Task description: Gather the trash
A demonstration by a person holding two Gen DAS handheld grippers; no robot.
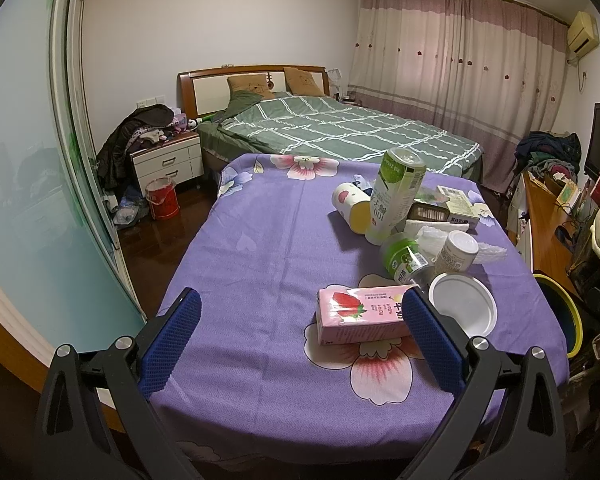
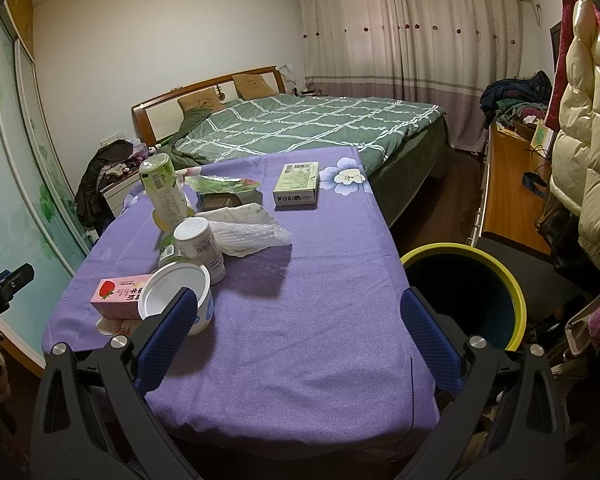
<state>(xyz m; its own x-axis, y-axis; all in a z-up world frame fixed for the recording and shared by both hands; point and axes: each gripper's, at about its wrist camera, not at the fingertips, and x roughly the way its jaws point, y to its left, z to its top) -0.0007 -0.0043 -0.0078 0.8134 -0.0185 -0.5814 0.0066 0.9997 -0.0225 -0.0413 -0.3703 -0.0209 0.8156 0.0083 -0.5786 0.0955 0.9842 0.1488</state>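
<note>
I hold the left gripper [image 1: 300, 332] and right gripper [image 2: 296, 334] wide open, both empty. The pink carton [image 1: 360, 314] lies flat near the table's [image 1: 260, 248] front edge, beside the white cup [image 1: 462, 304]. It looks light and crushable: grip its long sides. Strawberry picture, "牛奶" legible.

camera placement: two wrist fisheyes

left wrist: near table edge, close, facing across the purple tablecloth [image 1: 260, 248] toward the bed [image 1: 340, 132].
right wrist: further right, same heading.
shared: pink carton [image 1: 360, 314], bin [image 2: 516, 292].
</note>
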